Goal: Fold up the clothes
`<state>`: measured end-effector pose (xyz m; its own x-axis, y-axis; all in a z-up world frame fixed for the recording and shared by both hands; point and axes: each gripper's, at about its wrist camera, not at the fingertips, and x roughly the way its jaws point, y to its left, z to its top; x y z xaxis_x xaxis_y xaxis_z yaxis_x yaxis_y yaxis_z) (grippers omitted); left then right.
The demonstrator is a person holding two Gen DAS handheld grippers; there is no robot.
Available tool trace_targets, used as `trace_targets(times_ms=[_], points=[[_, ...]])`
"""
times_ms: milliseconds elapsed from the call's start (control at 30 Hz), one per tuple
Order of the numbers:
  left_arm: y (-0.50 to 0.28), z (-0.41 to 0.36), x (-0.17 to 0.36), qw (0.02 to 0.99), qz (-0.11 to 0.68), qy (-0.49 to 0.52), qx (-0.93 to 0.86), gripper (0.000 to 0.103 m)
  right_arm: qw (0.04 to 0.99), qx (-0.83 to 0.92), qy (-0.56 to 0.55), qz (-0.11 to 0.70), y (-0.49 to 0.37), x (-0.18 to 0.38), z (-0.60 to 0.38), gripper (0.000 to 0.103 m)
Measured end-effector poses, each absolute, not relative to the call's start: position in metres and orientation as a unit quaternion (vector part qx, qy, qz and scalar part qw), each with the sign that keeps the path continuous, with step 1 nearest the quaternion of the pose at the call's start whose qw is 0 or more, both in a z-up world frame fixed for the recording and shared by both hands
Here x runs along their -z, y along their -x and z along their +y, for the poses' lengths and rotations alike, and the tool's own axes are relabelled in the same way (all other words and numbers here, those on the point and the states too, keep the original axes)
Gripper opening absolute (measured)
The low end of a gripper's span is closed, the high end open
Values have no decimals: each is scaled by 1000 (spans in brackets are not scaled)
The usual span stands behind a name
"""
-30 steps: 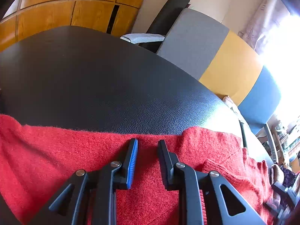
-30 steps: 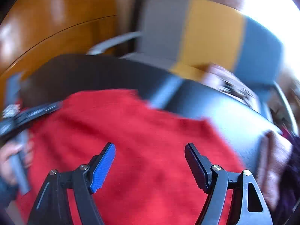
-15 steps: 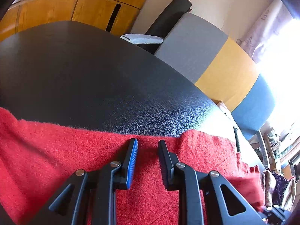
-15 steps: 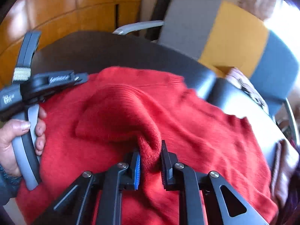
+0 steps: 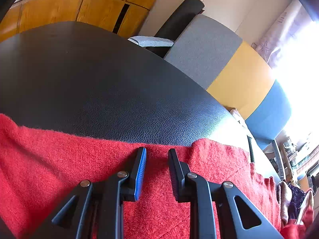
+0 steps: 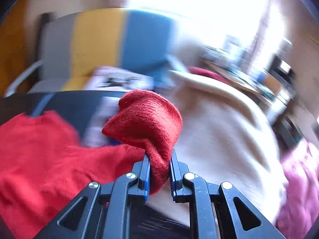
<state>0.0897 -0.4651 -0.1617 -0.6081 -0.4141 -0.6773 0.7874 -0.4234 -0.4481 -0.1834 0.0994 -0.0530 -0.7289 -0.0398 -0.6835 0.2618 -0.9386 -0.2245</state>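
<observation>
A red knitted sweater lies spread on the black leather-look table. My left gripper rests low on the sweater near its far edge, jaws narrowly apart with cloth lying under them, not pinched. My right gripper is shut on a bunched fold of the red sweater and holds it lifted; the rest of the sweater trails to the left. The right wrist view is motion-blurred.
A grey, yellow and blue chair back stands beyond the table's far edge. A cream garment and a pink one lie to the right. Wood panelling is behind.
My right gripper closed on a fold of the sweater, lifted it and swung it fast to the right. My left gripper has stayed in place on the sweater.
</observation>
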Motion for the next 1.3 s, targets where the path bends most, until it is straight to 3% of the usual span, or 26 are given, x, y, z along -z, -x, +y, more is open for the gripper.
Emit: trace_targets(times_ms=[100, 200, 267, 433, 700, 767, 867, 967, 1133, 1300], points=[[-88, -466, 161, 377, 379, -248, 808, 22, -15, 924, -364, 114, 183, 49, 167, 18], [-86, -466, 160, 380, 374, -254, 807, 22, -85, 929, -352, 71, 175, 42, 209, 40], [-83, -465, 158, 386, 363, -266, 805, 22, -84, 939, -331, 51, 172, 34, 211, 43], [-67, -439, 139, 378, 262, -338, 821, 25, 86, 942, -320, 56, 153, 35, 112, 57], [-25, -400, 129, 278, 153, -398, 861, 25, 349, 827, -418, 140, 140, 119, -117, 56], [-8, -399, 144, 275, 128, -424, 854, 28, 360, 802, -442, 176, 148, 146, -164, 56], [2, -410, 148, 292, 104, -413, 857, 43, 355, 796, -447, 201, 165, 169, -197, 64], [15, -437, 153, 294, 132, -406, 855, 57, 353, 805, -440, 187, 191, 172, -210, 67], [67, -467, 154, 299, 111, -407, 856, 60, 353, 830, -392, 178, 230, 177, -233, 82], [104, -484, 152, 295, 105, -404, 859, 61, 353, 836, -381, 178, 264, 180, -258, 87]])
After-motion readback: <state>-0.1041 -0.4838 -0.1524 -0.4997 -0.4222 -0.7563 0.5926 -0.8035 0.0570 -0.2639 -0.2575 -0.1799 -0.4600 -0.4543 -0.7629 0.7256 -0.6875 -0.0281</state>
